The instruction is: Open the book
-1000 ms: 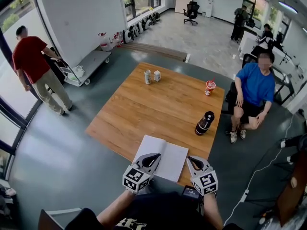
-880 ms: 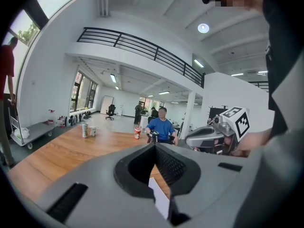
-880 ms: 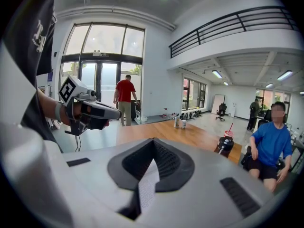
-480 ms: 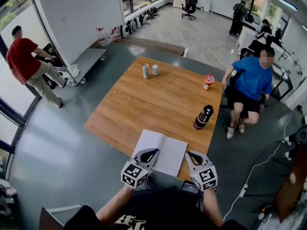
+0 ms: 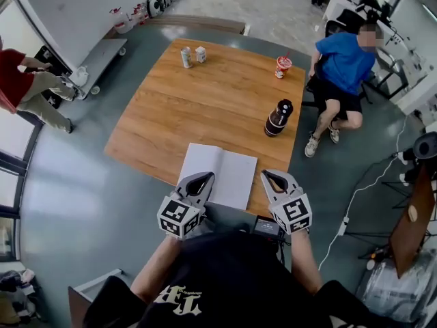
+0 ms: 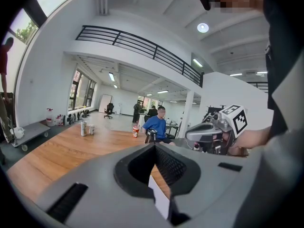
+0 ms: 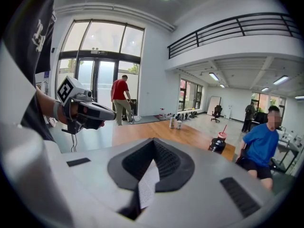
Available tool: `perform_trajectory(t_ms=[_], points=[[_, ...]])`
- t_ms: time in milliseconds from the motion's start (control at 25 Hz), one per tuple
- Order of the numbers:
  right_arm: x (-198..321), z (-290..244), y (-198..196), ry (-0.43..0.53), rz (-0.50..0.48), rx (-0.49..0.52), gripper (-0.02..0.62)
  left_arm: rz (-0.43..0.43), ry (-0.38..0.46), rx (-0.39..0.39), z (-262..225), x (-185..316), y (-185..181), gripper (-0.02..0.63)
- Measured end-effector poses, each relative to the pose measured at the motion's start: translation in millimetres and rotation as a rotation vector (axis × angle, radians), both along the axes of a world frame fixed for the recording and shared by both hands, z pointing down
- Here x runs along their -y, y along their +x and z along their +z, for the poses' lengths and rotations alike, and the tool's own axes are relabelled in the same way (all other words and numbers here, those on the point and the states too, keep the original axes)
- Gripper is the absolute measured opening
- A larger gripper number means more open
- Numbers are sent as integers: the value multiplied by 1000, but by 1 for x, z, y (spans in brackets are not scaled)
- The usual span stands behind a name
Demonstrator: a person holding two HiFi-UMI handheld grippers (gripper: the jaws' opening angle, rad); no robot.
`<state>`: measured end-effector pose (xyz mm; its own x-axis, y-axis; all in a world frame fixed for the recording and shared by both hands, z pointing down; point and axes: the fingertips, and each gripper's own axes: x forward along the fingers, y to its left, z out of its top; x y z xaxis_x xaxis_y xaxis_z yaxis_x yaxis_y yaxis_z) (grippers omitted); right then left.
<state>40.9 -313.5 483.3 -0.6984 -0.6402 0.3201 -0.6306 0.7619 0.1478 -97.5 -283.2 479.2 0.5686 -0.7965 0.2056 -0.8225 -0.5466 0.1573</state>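
Observation:
The book lies open and flat, white pages up, at the near edge of the wooden table. My left gripper is shut, its tip over the book's near left corner. My right gripper is shut too, its tip just off the book's near right corner. In the left gripper view the jaws meet at the tip of the left gripper, and a strip of white page shows below through the gap. The right gripper view shows the right gripper the same way, with a strip of page beneath. Neither holds anything.
A dark bottle stands on the table's right side beyond the book. A red cup and two cans stand at the far edge. A person in blue sits at the far right. A person in red is at the left.
The head view has tilted, so the table and book sit higher in the picture. Both grippers stay shut at the book's near edge. The book lies open as before.

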Motion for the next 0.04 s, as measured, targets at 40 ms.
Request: perform_trajectory(t_ms=[40], points=[[2, -1, -1, 1, 1, 2, -12, -4, -3, -2, 1, 1, -2, 0]])
